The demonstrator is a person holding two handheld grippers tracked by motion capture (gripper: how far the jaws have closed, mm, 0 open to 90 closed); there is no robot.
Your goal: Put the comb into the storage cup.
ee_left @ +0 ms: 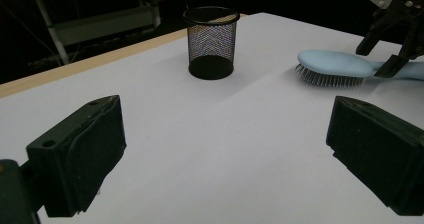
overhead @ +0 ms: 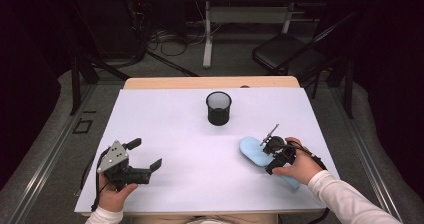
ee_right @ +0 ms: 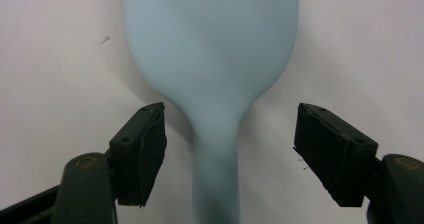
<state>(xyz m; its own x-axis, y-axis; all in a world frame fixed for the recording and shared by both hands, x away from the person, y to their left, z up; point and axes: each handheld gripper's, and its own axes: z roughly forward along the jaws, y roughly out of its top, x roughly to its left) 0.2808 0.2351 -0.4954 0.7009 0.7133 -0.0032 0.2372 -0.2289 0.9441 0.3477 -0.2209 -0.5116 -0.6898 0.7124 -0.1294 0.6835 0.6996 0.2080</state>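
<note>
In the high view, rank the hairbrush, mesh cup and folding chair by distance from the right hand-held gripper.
1. Hairbrush: directly under the right hand-held gripper, jaws astride its handle.
2. Mesh cup: mid-table, farther back.
3. Folding chair: on the floor beyond the table.

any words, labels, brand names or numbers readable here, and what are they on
None can be read.
The light blue hairbrush shows a plain back, with no brand mark in sight.
The black mesh cup carries no label.
The white table top is unmarked.
The left tongs and the right tongs, open either side of the brush handle, bear no legible print.
</note>
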